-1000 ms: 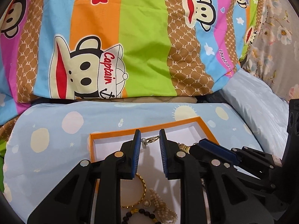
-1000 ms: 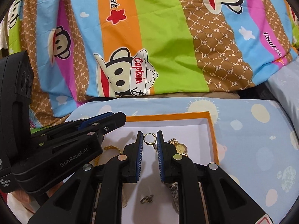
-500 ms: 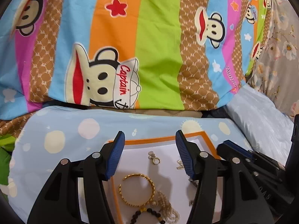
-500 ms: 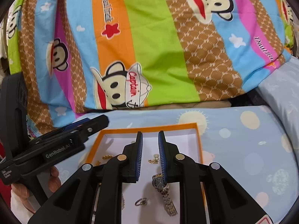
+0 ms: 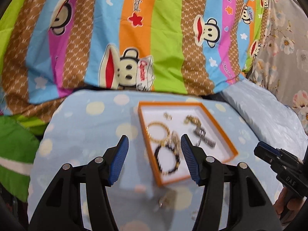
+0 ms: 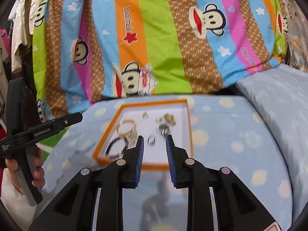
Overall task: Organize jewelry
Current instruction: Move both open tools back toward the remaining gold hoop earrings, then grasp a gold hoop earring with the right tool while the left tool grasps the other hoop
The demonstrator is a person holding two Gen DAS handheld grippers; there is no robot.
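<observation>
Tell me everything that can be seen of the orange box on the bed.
The orange box is a shallow open tray, cardboard by its look, with thin orange walls and a white floor. It lies flat on the light blue spotted cover, turned at a slant in the left wrist view. Inside lie a gold bangle, a black bead bracelet, a watch, a ring and smaller gold pieces, blurred. No gripper touches it.
</observation>
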